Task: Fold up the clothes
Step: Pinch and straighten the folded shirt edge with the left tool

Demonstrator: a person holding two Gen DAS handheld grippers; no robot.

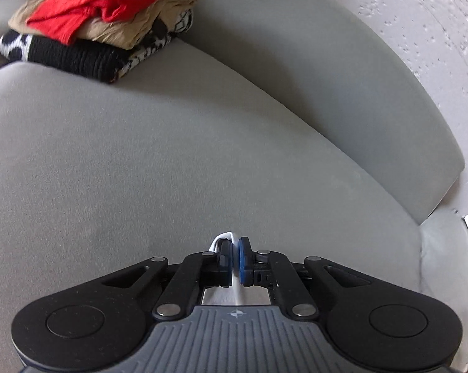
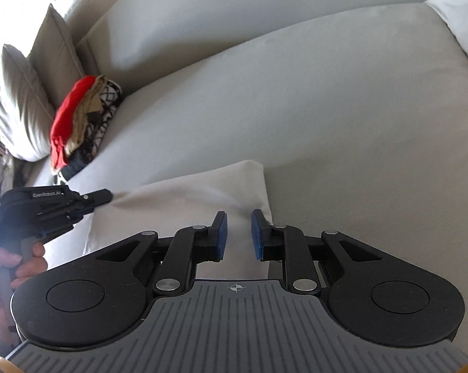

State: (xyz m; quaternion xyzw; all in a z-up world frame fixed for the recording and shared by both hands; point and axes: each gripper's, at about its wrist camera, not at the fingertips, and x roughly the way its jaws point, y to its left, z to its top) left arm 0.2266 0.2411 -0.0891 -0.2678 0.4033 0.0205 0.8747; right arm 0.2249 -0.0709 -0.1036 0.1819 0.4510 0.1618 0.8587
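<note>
left gripper (image 1: 235,256): fingers clamped on an edge of the white cloth (image 2: 184,205) | right gripper (image 2: 237,234): fingers narrowly apart over the cloth's other edge, pads not pressing it | cloth: folded flat on the sofa (image 2: 342,108) seat near its front edge | stack (image 1: 103,21): red top over tan and black-white, at the seat's back corner

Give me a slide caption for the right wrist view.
Left gripper pinches the white cloth's corner while the right gripper straddles its other edge, open.
</note>
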